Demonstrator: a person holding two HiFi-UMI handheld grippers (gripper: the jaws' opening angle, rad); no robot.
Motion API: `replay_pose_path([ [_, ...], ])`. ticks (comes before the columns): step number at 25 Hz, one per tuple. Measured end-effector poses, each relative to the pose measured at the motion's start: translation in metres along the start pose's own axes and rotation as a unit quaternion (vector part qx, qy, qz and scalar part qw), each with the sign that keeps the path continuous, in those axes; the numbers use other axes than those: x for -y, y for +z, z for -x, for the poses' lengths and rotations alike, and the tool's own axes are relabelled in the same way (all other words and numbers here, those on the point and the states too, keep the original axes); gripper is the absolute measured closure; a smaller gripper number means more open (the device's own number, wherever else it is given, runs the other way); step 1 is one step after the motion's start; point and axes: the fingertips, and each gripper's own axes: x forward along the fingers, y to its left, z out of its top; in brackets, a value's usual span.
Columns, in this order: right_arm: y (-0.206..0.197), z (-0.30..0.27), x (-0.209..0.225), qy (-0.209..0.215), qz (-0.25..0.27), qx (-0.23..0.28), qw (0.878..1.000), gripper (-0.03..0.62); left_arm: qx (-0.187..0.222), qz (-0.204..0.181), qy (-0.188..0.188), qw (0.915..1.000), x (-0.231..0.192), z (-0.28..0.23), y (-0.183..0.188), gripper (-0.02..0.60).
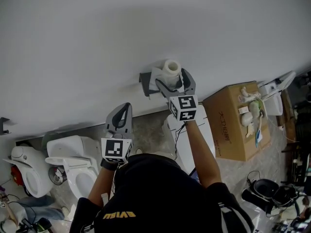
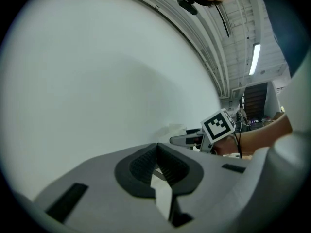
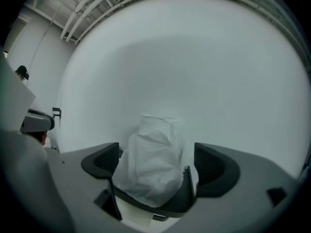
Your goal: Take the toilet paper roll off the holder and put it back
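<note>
Nearest, low in the head view, is the person's black shirt (image 1: 160, 198). Both arms reach from it toward the wall (image 1: 146, 28).

The left hand-held gripper (image 1: 126, 107) hangs near the wall, left of the roll. Its jaws are pressed together with nothing between them.

The right hand-held gripper (image 3: 156, 155) is farther in, with its jaws wide apart. The toilet paper roll (image 1: 171, 67) stands between them on the dark holder (image 1: 146, 84) fixed to the wall. A clear gap separates the right pad from the paper, and the left pad is just beside it.

On the floor to the right is a cardboard box (image 1: 226, 125). White items (image 1: 249, 111) lie at its right end, though whether they are in it or on it cannot be told. A white toilet (image 1: 73, 161) stands at the left.
</note>
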Motion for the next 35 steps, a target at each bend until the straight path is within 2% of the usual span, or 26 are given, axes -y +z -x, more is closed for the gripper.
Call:
replay_pose_path([
  [14,0.004,-0.008,-0.002,-0.006,0.006,-0.002,1.000,0.114,-0.009,0.004,0.006,0.9999,-0.010,0.004,-0.006,0.571],
  [35,0.006,-0.005,-0.006,-0.012,0.015,-0.003,1.000,0.188,-0.007,-0.003,0.006,1.0000,-0.012,0.013,-0.004,0.571],
])
